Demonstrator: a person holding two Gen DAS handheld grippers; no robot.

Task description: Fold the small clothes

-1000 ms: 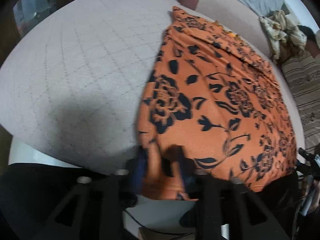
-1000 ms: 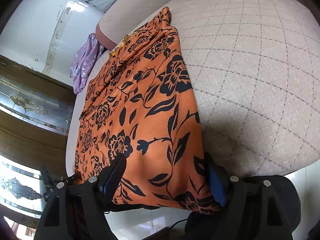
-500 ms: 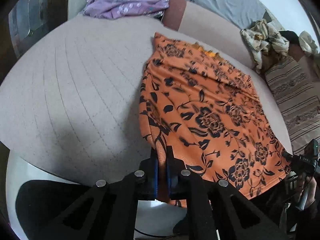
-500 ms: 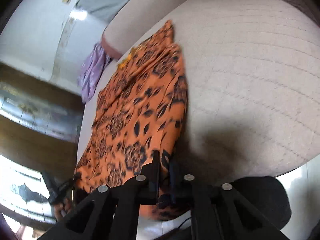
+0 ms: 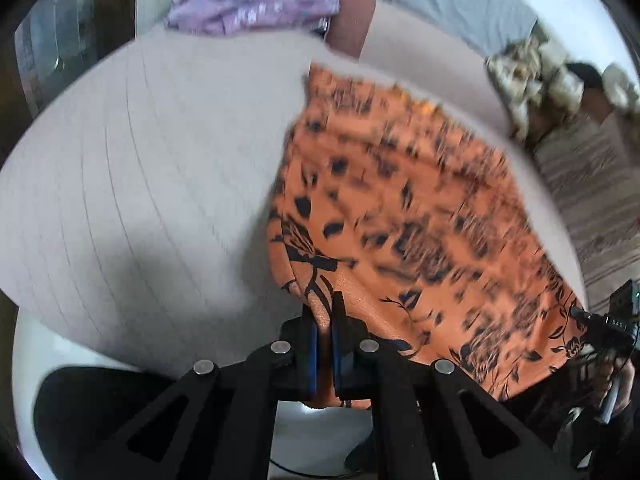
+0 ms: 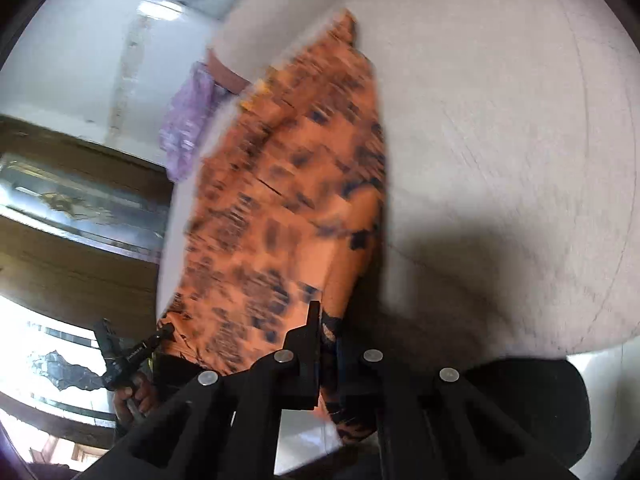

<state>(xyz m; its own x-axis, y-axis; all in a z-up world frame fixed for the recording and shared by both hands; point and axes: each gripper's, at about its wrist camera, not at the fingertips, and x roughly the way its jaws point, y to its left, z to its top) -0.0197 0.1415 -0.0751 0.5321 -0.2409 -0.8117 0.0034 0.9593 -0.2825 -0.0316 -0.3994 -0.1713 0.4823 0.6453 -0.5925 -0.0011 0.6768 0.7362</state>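
An orange garment with a black flower print (image 5: 400, 216) lies spread on a beige quilted bed (image 5: 140, 184). My left gripper (image 5: 325, 312) is shut on the garment's near left corner and holds it lifted above the bed edge. My right gripper (image 6: 326, 320) is shut on the garment's near right corner (image 6: 280, 200), also lifted. Both views are blurred by motion. The garment's far end still rests on the bed near the pillows.
A purple garment (image 5: 244, 4) lies at the bed's far left corner. A grey pillow (image 5: 460, 4) and a pale patterned cloth (image 5: 528, 76) lie at the far side. A striped cover (image 5: 592, 184) is at the right. A wooden door (image 6: 72, 208) stands left.
Both grippers have shut on the garment's near corners and lifted them off the bed edge. The near hem has risen and both cameras have pulled up and back.
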